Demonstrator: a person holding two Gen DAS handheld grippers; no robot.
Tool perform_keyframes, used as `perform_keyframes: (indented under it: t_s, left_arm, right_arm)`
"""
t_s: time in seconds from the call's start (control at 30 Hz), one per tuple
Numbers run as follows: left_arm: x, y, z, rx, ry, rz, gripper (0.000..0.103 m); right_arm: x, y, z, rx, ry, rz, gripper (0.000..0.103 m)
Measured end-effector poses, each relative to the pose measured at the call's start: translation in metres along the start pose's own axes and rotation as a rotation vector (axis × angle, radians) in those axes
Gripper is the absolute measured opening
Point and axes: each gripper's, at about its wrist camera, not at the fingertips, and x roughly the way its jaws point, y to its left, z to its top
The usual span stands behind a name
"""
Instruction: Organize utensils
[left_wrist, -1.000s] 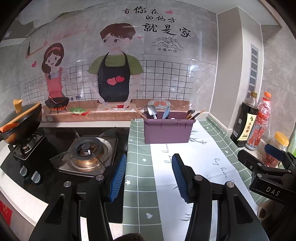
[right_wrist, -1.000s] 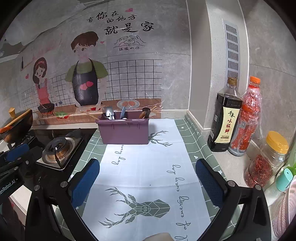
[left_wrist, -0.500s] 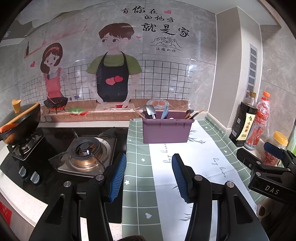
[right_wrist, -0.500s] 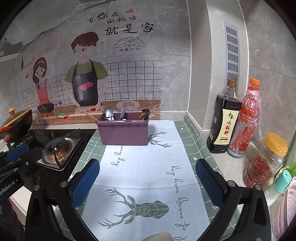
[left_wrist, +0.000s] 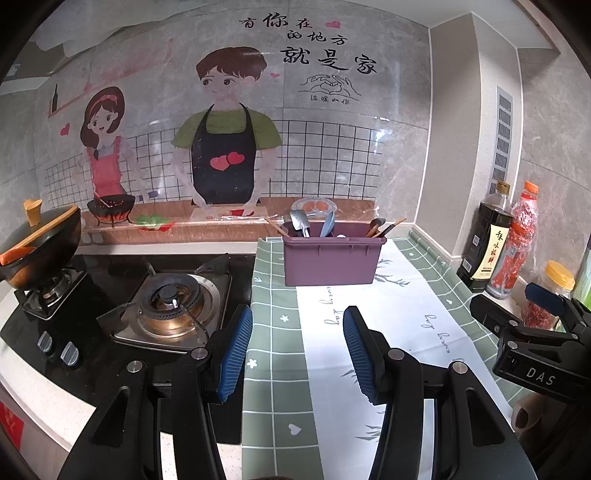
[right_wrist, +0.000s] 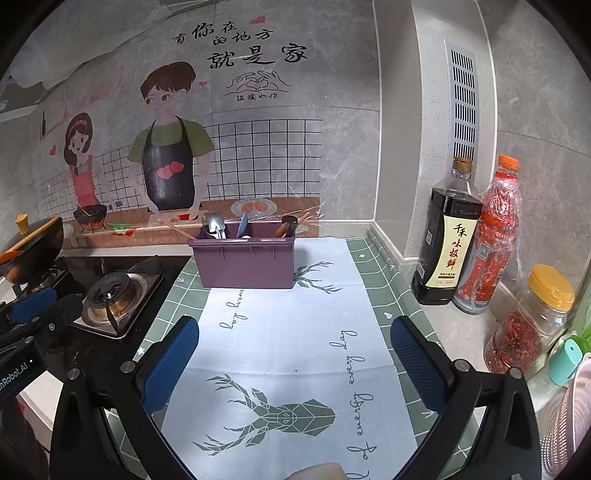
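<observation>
Green-checked mat (right_wrist: 384, 291) covers the counter beside the stove (left_wrist: 166, 306); both tools gape empty.

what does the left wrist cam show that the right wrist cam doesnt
Only the left wrist view shows the stove knobs and its own open left gripper close up. Only the right wrist view shows the deer print on the mat, a teal cap and a pink basket at the right edge. Both show the purple bin of utensils, the wok, the burner, the dark sauce bottle and the open right gripper.
</observation>
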Motion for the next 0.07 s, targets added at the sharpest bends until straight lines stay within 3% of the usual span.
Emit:
perform_keyframes:
  t_s: [0.07]
  left_arm:
    - [-0.0002, 0.0, -0.0005, -0.002, 0.002, 0.001, 0.052]
  right_arm:
    - [0.0002, -0.0004, 0.0001, 0.002, -0.001, 0.001, 0.103]
